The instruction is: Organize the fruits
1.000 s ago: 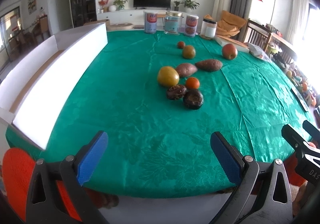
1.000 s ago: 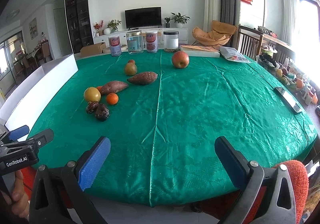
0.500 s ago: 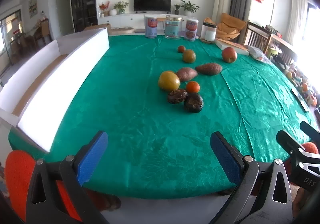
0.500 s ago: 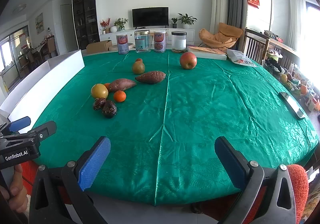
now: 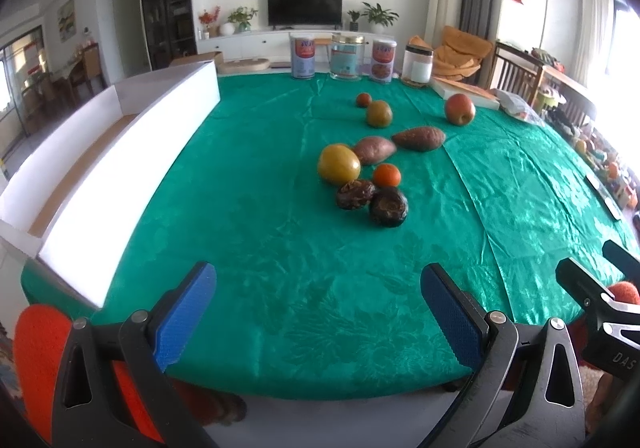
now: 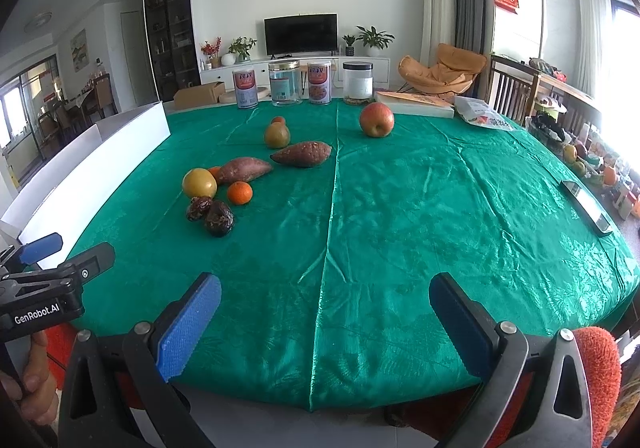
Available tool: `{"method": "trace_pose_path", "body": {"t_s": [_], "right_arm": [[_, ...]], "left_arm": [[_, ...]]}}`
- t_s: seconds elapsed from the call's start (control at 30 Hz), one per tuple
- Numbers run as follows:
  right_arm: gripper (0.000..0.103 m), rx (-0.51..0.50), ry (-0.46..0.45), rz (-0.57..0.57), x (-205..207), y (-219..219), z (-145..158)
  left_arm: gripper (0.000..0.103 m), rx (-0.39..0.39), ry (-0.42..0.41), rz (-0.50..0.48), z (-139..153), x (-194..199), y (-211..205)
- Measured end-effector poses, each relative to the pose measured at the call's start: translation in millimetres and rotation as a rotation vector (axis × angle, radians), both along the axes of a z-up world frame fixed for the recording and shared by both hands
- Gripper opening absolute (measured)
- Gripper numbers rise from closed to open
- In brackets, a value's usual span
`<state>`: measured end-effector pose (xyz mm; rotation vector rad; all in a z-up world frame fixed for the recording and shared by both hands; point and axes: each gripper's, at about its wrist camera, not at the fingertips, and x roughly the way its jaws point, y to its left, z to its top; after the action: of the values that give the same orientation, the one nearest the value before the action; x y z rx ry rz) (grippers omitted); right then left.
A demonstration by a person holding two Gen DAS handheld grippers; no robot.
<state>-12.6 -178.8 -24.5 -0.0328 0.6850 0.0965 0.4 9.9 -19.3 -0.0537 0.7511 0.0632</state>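
On the green tablecloth (image 5: pixel 260 228) lies a cluster: a yellow fruit (image 5: pixel 338 164), a small orange (image 5: pixel 387 175), two dark wrinkled fruits (image 5: pixel 354 194) (image 5: pixel 388 207), two sweet potatoes (image 5: pixel 374 149) (image 5: pixel 418 138), a green-brown fruit (image 5: pixel 379 113), a small red fruit (image 5: pixel 363 99) and a red apple (image 5: pixel 459 109). The apple also shows in the right wrist view (image 6: pixel 376 119). My left gripper (image 5: pixel 318 312) is open and empty at the near table edge. My right gripper (image 6: pixel 325 322) is open and empty, also at the near edge, right of the left one.
A long white box (image 5: pixel 100 176) lies along the table's left side. Cans and jars (image 5: pixel 346 56) stand at the far edge, with a flat box (image 6: pixel 414 104) and a bag (image 6: pixel 484 116) at the far right. A phone-like slab (image 6: pixel 586 204) lies near the right edge.
Both grippers have risen slightly and edged toward the table; the fruit looks a little closer. Nothing on the table has moved.
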Motion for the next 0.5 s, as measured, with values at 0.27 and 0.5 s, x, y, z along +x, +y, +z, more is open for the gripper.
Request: {"method": "trace_pose_path", "body": {"t_s": [0.27, 0.5], "right_arm": [[0.103, -0.003, -0.005, 0.01, -1.4, 1.5, -0.2], [0.103, -0.005, -0.009, 0.012, -1.0, 2.4, 0.0]], "left_arm": [[0.102, 0.006, -0.016, -0.002, 2.5, -1.7, -0.5], [0.102, 0.002, -0.021, 0.006, 2.5, -1.4, 0.4]]}}
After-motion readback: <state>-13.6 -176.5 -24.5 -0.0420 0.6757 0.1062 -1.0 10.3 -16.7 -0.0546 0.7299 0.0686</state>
